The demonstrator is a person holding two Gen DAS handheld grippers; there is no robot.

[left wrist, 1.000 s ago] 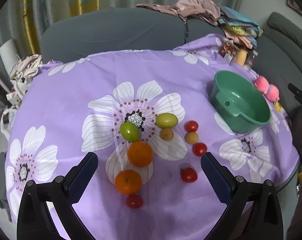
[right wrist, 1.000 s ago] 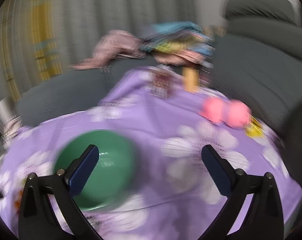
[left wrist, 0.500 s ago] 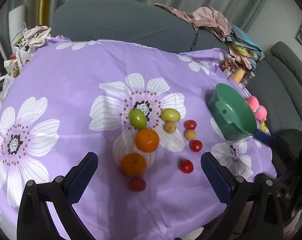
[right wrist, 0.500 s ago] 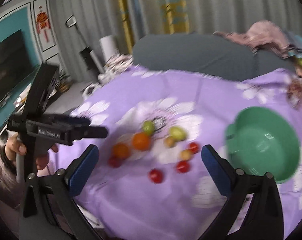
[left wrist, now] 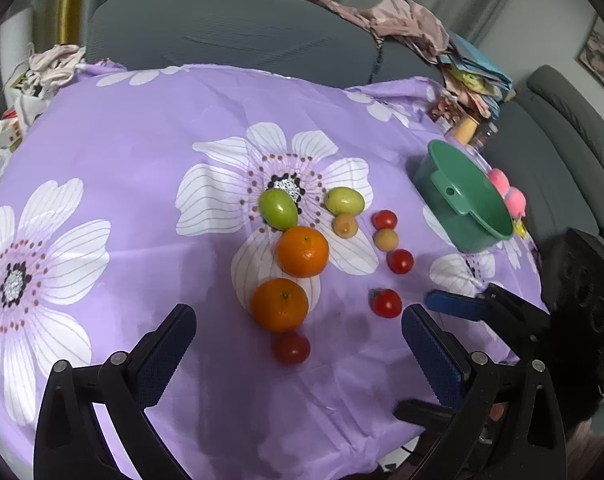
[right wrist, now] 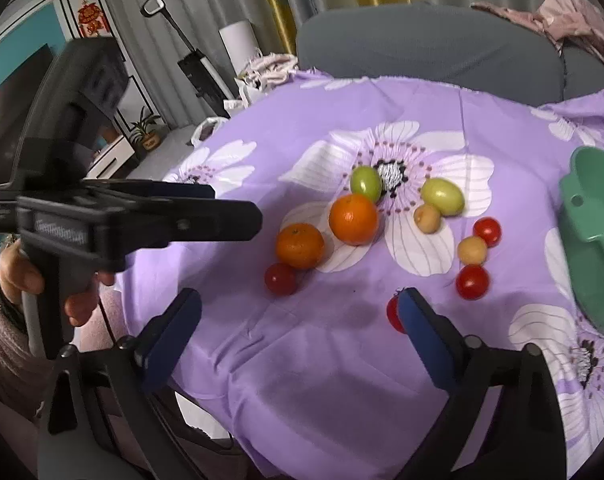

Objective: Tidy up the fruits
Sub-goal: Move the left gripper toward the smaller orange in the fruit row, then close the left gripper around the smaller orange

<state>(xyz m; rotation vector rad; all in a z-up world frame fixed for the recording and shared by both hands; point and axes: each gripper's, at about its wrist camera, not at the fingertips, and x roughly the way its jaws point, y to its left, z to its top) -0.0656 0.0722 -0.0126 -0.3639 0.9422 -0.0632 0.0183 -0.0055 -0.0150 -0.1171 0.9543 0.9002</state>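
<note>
Swinging round from the bowl side a second ago, our right gripper [right wrist: 300, 316] now faces the fruit spread; before, its view showed only the green bowl [right wrist: 593, 248] and the far clutter. Its jaws are closing a little from full spread with nothing between them, though the right finger tip overlaps the near cherry tomato [right wrist: 393, 314] in view; we can't tell if it touches.

Our left gripper [left wrist: 298, 334] has crept forward and lower, jaws wide apart and empty, hovering over the near edge of the purple flowered cloth [left wrist: 142, 152]. The near orange [left wrist: 280, 304] and a dark cherry tomato [left wrist: 292, 347] sit just ahead, between its fingers in view.

Fruit all on the cloth, none in the bowl as far as we see: two oranges, far orange [left wrist: 302, 251], two green plums [left wrist: 278, 209], two small apricot-like ones [left wrist: 345, 225], and red tomatoes [left wrist: 400, 261] scattered to the right. Bowl sits far right, well apart from the cluster.

We judge both tools are now lined up for first picks; sorting hasn't begun.
</note>
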